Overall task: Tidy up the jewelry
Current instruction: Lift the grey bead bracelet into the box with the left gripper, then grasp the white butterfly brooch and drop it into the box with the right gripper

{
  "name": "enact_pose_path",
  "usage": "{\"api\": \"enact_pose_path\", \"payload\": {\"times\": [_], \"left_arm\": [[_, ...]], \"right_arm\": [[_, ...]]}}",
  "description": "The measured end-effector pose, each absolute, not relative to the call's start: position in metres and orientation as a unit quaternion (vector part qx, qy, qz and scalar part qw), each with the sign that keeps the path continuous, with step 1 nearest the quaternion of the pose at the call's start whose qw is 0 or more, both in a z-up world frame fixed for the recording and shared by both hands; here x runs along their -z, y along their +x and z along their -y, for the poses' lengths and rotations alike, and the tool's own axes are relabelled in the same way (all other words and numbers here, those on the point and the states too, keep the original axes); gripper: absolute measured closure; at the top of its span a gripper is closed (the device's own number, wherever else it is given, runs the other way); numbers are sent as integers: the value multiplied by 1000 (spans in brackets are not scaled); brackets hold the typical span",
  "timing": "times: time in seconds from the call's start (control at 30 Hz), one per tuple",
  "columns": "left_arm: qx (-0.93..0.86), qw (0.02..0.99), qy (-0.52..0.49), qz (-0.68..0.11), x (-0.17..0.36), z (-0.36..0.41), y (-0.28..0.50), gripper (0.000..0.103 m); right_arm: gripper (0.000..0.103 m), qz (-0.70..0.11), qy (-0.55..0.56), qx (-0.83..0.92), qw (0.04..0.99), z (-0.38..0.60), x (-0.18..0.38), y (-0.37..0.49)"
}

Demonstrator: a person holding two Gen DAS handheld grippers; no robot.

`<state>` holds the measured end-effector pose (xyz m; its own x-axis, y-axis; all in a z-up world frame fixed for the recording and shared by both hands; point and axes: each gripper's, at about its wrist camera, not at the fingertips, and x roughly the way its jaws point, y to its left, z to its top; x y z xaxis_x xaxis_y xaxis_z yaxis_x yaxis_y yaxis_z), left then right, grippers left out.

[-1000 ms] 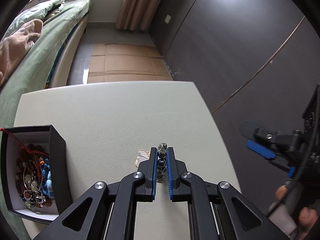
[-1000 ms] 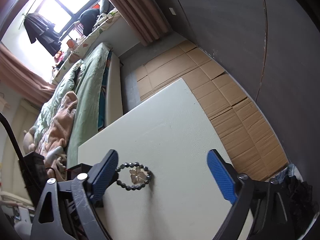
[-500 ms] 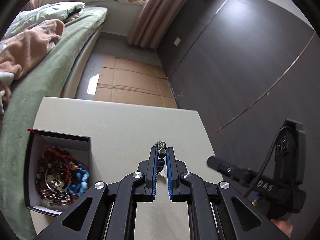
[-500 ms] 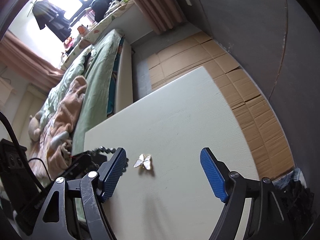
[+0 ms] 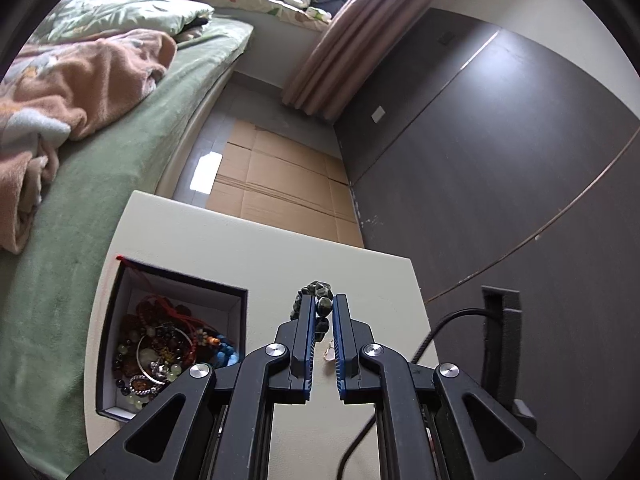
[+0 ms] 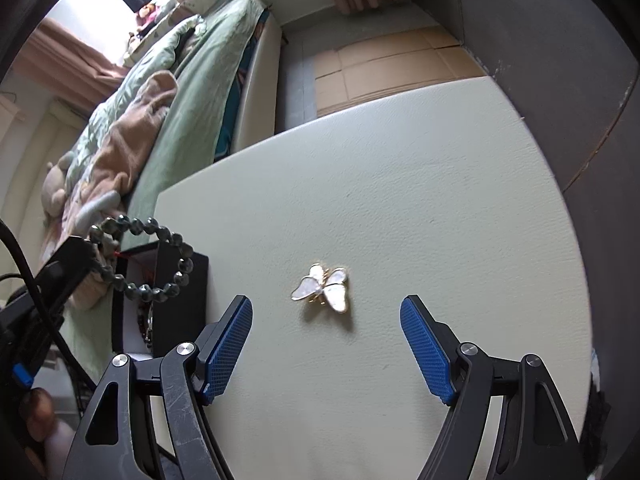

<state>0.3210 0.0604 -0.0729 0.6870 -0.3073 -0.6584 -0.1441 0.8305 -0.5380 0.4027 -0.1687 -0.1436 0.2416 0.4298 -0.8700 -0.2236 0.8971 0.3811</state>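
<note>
Bracelet (image 5: 320,309) clamped in left hand-held gripper (image 5: 322,322)

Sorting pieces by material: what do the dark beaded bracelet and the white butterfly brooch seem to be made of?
Dark beaded bracelet: likely polished stone or glass; the round grey-green beads are glossy with small highlights. White butterfly brooch: gold-coloured metal frame with wings that look like mother-of-pearl or white enamel, going by their pale, faintly pearly sheen. Neither material is certain.

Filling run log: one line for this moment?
left gripper: shut on bracelet | right gripper: open over brooch | box: open
</note>
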Motion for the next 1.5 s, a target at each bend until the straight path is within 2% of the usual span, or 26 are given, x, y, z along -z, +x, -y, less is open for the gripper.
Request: {"api": "enact_pose_path", "payload": {"times": [0.13, 0.33, 0.5, 0.53, 0.57, 0.6, 0.77, 0.97, 1.03, 1.1, 1.13, 1.5], "left_arm": [[35, 877, -297, -377, 66, -75, 309, 94], [21, 880, -310, -360, 60, -92, 295, 94], [11, 879, -315, -358, 61, -103, 289, 94], [9, 879, -315, -358, 62, -104, 288, 94], [6, 879, -314, -358, 63, -105, 286, 94], [0, 879, -312, -360, 64, -106, 284, 94], [-13, 867, -333, -371, 79, -118, 282, 94], [-45, 846, -349, -400, 92, -129, 279, 84], [-57, 847, -344, -401, 93, -130, 274, 66], [-65, 849, -349, -392, 92, -135, 266, 53], [-69, 850, -351, -387, 92, -136, 261, 50], [-128, 843, -354, -383, 95, -158, 234, 50]], "right_arm": [[25, -588, 68, -207, 779, 153, 152, 402], [40, -600, 39, -202, 773, 135, 165, 404], [45, -582, -33, -167, 795, 113, 164, 398], [48, -579, -48, -161, 798, 109, 164, 396], [60, -574, -62, -154, 802, 106, 164, 395], [62, -570, -76, -145, 805, 106, 163, 394], [63, -558, -73, -148, 813, 111, 155, 390], [63, -517, -23, -197, 833, 116, 119, 379], [63, -504, -1, -220, 835, 117, 108, 374], [63, -492, 17, -242, 836, 113, 98, 371], [63, -486, 25, -254, 836, 110, 94, 368], [63, -469, 44, -337, 815, 50, 77, 357]]}}
